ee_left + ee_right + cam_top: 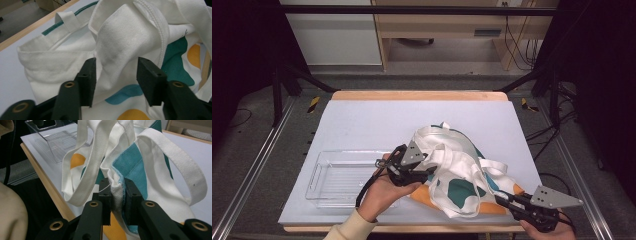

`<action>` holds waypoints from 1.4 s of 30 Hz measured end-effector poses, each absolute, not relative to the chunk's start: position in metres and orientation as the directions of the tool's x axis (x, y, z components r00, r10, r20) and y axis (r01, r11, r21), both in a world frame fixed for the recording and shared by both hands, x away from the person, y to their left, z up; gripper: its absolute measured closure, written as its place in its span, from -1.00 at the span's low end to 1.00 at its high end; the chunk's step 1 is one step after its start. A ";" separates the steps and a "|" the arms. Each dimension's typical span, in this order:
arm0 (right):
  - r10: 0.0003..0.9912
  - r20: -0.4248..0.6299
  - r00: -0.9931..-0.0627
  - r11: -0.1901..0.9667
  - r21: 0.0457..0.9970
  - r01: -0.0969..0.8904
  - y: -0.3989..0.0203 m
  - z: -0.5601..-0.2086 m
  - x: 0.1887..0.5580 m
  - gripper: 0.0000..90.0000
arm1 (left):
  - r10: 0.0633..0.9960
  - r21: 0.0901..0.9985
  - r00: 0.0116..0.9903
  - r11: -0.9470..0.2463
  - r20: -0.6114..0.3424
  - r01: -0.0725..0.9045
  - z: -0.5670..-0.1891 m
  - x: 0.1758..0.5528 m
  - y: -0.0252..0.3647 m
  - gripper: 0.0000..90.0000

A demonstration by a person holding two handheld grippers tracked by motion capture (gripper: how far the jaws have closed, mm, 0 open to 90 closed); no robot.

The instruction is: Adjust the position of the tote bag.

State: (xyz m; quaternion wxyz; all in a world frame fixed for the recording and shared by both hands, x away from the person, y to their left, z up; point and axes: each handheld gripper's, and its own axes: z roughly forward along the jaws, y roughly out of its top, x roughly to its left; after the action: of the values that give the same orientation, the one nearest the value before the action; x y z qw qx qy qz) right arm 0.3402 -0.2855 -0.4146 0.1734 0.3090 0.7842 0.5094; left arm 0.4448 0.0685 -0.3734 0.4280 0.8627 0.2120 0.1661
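Tote bag pinched between right fingers; left fingers straddle fabric.

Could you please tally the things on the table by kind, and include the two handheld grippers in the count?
Tote bag, white with teal and orange patches: 1
Clear plastic tray: 1
Handheld grippers: 2, the left gripper open at the bag's cloth, the right gripper shut on the bag's edge
Total: 4
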 end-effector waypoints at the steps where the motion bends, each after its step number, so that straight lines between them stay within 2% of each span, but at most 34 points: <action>1: 0.661 0.045 -0.749 0.289 0.906 0.310 -0.286 -0.415 0.340 0.75 | 0.497 0.804 0.861 -0.554 0.110 0.216 -0.374 0.448 0.063 -0.08; 4: 0.662 0.046 -0.748 0.288 0.906 0.310 -0.286 -0.414 0.341 0.75 | 0.491 0.796 0.864 -0.566 0.113 0.217 -0.375 0.451 0.057 -0.16; 8: 0.666 0.049 -0.744 0.284 0.906 0.315 -0.287 -0.415 0.341 0.75 | 0.494 0.787 0.865 -0.566 0.087 0.244 -0.378 0.459 0.050 -0.10; 11: 0.668 0.047 -0.743 0.287 0.904 0.316 -0.288 -0.416 0.342 0.75 | 0.502 0.782 0.860 -0.569 0.086 0.254 -0.379 0.461 0.049 0.18; 12: 0.668 0.049 -0.742 0.286 0.904 0.317 -0.288 -0.416 0.342 0.75 | 0.503 0.777 0.860 -0.575 0.088 0.257 -0.379 0.463 0.049 0.18; 14: 0.664 0.047 -0.747 0.293 0.902 0.317 -0.286 -0.416 0.343 0.75 | 0.517 0.778 0.853 -0.563 0.068 0.279 -0.380 0.466 0.047 0.47; 15: 0.664 0.047 -0.747 0.293 0.902 0.317 -0.286 -0.416 0.343 0.75 | 0.517 0.776 0.854 -0.563 0.063 0.284 -0.381 0.468 0.045 0.47; 20: 0.666 0.049 -0.744 0.290 0.902 0.319 -0.286 -0.417 0.344 0.75 | 0.527 0.763 0.847 -0.576 0.072 0.293 -0.383 0.469 0.039 0.76; 30: 0.694 0.065 -0.717 0.245 0.915 0.321 -0.295 -0.410 0.347 0.69 | 0.531 0.776 0.844 -0.562 0.074 0.286 -0.385 0.449 0.050 0.79; 32: 0.703 0.064 -0.708 0.243 0.914 0.324 -0.296 -0.408 0.348 0.63 | 0.528 0.777 0.846 -0.561 0.072 0.284 -0.387 0.446 0.052 0.80; 33: 0.711 0.057 -0.701 0.245 0.914 0.323 -0.298 -0.405 0.349 0.50 | 0.528 0.779 0.846 -0.560 0.073 0.282 -0.389 0.443 0.054 0.80; 34: 0.711 0.057 -0.701 0.245 0.914 0.323 -0.298 -0.405 0.349 0.50 | 0.528 0.779 0.846 -0.560 0.073 0.282 -0.389 0.443 0.054 0.80; 35: 0.726 0.052 -0.685 0.245 0.912 0.329 -0.301 -0.402 0.349 0.28 | 0.526 0.779 0.847 -0.560 0.073 0.281 -0.390 0.440 0.056 0.80; 36: 0.726 0.052 -0.685 0.245 0.912 0.329 -0.301 -0.402 0.349 0.28 | 0.526 0.779 0.847 -0.560 0.073 0.281 -0.390 0.440 0.056 0.80; 37: 0.746 0.034 -0.665 0.247 0.913 0.325 -0.303 -0.398 0.350 0.03 | 0.525 0.780 0.848 -0.560 0.073 0.279 -0.391 0.437 0.058 0.80; 38: 0.746 0.034 -0.665 0.247 0.913 0.325 -0.303 -0.398 0.350 0.03 | 0.525 0.780 0.848 -0.560 0.073 0.279 -0.391 0.437 0.058 0.80; 42: 0.753 0.030 -0.657 0.247 0.913 0.324 -0.307 -0.386 0.354 -0.37 | 0.522 0.781 0.850 -0.559 0.071 0.278 -0.393 0.432 0.061 0.80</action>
State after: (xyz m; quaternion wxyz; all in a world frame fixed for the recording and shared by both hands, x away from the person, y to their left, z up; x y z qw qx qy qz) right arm 0.3536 -0.3074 -0.3861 0.2141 0.3545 0.7601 0.5008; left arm 0.4316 0.0606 -0.3931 0.4096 0.8702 0.2298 0.1488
